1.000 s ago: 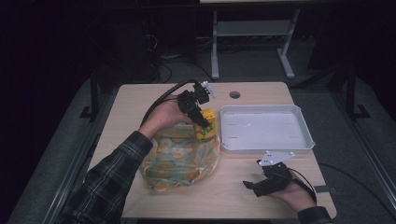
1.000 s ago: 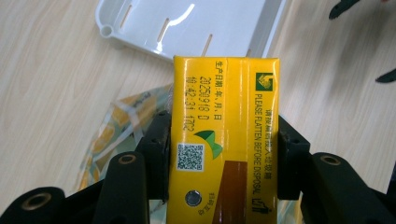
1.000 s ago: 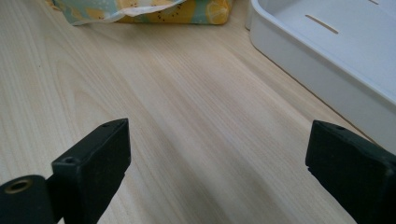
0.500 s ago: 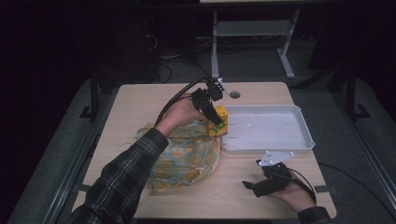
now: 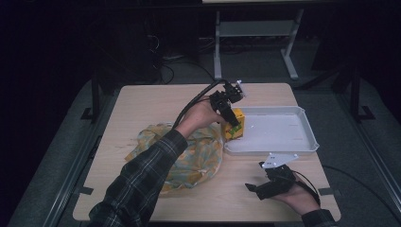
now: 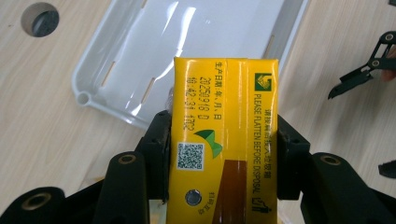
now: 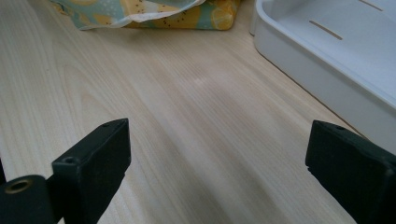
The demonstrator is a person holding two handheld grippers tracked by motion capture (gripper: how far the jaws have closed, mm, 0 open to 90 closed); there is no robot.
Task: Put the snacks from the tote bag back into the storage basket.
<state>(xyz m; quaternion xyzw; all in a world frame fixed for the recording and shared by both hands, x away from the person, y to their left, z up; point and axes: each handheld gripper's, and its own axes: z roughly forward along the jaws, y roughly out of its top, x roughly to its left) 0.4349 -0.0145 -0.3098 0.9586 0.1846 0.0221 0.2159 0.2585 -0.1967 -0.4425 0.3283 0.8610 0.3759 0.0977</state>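
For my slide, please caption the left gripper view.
Left gripper holds a yellow carton above the white tray.

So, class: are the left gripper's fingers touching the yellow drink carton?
Touching. The left gripper view shows both fingers pressed against the yellow drink carton.

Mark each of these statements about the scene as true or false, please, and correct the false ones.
1. The left gripper holds a yellow carton between its jaws. True.
2. The carton already lies flat inside the white tray. False: it is held up at the tray's left edge, clamped in the gripper.
3. The right gripper is closed on the patterned bag. False: its jaws stand wide apart over bare table, and the bag lies farther off.
4. The white tray has nothing in it. True.
5. The table has a round hole near the tray. True.
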